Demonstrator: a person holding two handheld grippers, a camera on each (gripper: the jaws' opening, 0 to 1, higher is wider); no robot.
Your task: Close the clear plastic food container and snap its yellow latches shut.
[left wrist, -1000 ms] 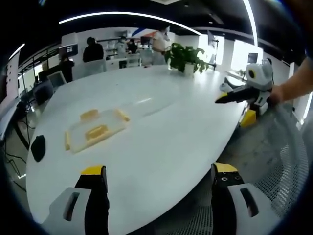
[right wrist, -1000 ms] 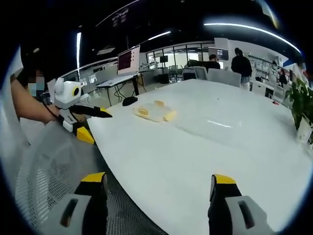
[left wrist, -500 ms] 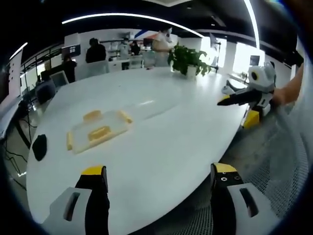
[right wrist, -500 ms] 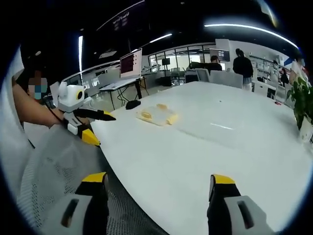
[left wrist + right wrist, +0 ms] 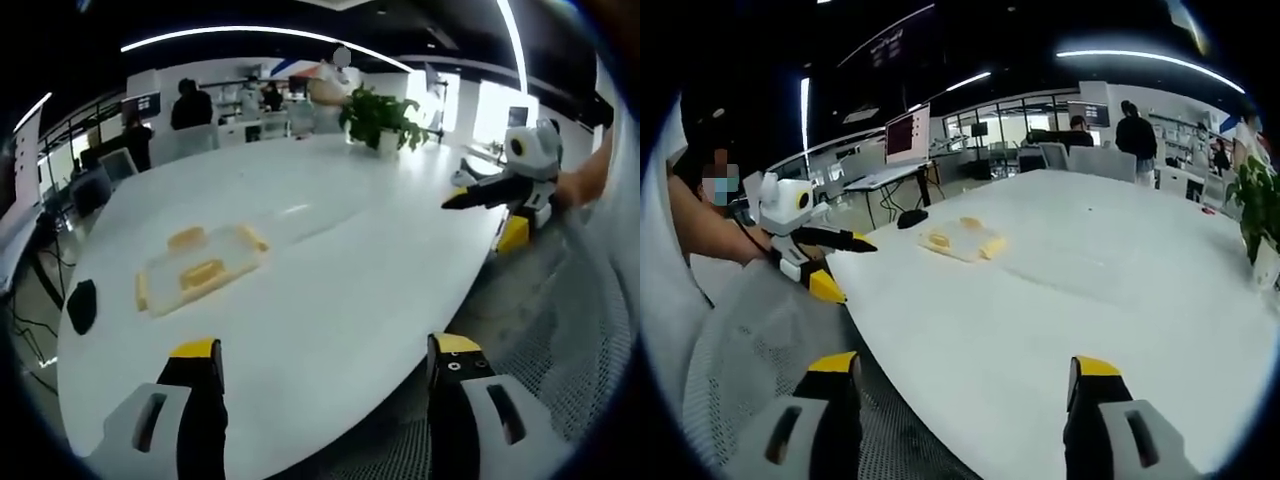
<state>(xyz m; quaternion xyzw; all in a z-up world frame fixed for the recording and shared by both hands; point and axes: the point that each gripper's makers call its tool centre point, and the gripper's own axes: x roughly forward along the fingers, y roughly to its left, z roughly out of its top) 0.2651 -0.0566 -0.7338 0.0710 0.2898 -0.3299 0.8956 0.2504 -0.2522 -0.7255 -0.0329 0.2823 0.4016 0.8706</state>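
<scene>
the clear plastic food container with yellow latches [image 5: 198, 272] lies flat on the wide white oval counter [image 5: 330, 280], toward its left part in the left gripper view, and far from both tongs. in the right gripper view the same container [image 5: 962, 240] sits near the far left edge of the counter [image 5: 1090, 300], with a small black computer mouse [image 5: 911, 217] just beyond it. the lid seems to rest on the box, but from this far i cannot tell if it is seated, or which latches are already down.

the left tongs [image 5: 320, 400] are spread wide and hold nothing; they hang over the near edge of the counter. the right tongs [image 5: 962, 410] are also spread and empty, over the edge beside a grey mesh chair [image 5: 750, 370].

the step in hand is, i think, the approach. to do it well, both tongs should come to the container from opposite sides, low and level. one should first press the lid down flat at the middle, then push each yellow latch against the wall while the other tongs steady the box, because it is light and may slide on the smooth counter. a green potted plant [image 5: 380, 118] stands well apart and is not in the way.
</scene>
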